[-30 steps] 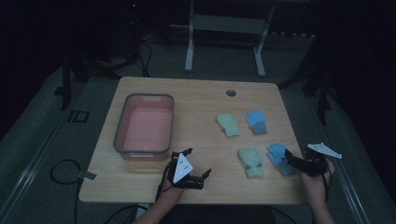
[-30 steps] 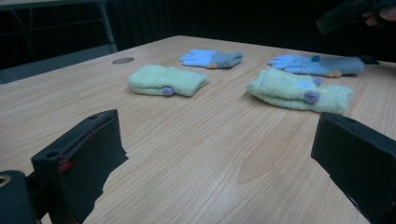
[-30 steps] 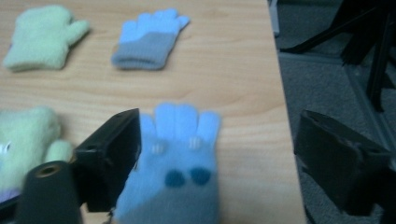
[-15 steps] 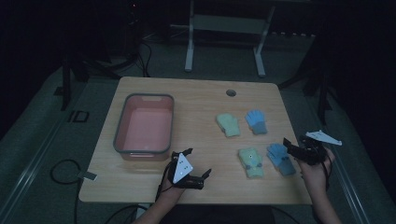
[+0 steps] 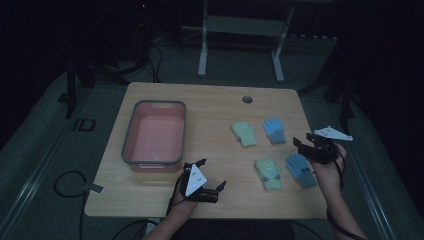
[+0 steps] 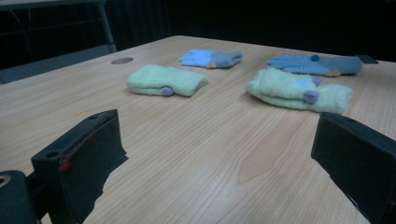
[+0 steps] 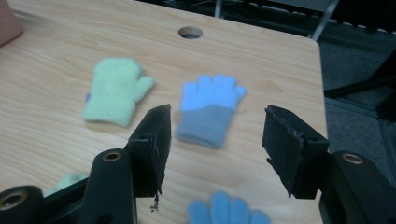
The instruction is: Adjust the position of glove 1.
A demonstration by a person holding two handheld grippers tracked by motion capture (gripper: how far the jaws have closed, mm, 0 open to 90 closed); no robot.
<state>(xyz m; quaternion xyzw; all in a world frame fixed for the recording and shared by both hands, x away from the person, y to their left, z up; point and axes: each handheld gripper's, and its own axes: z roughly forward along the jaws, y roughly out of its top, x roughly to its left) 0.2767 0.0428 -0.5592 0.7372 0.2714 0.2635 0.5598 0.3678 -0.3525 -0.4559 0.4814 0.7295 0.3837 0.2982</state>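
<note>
Four small gloves lie on the right half of the wooden table (image 5: pixel 210 107): a green mitten (image 5: pixel 244 133) and a blue glove (image 5: pixel 274 129) farther off, a green mitten (image 5: pixel 268 173) and a blue glove (image 5: pixel 301 170) nearer. My right gripper (image 5: pixel 303 140) hovers just above and beyond the near blue glove. Its jaws have just been closing but stand open, with nothing between them. In the right gripper view the gripper (image 7: pixel 218 114) looks down on the far blue glove (image 7: pixel 210 109) and the far green mitten (image 7: pixel 116 91). My left gripper (image 5: pixel 213 173) rests open near the front edge, pointing at the gloves (image 6: pixel 299 89).
A pink bin (image 5: pixel 129 131) with a grey rim stands on the left half of the table. A round cable hole (image 5: pixel 247 99) sits near the far edge. The table's right edge runs close to my right hand. A metal stand (image 5: pixel 240 25) is on the floor behind.
My right gripper has risen and moved away from the near blue glove toward the far gloves, and its jaws have narrowed. The left gripper and the gloves have stayed put.
</note>
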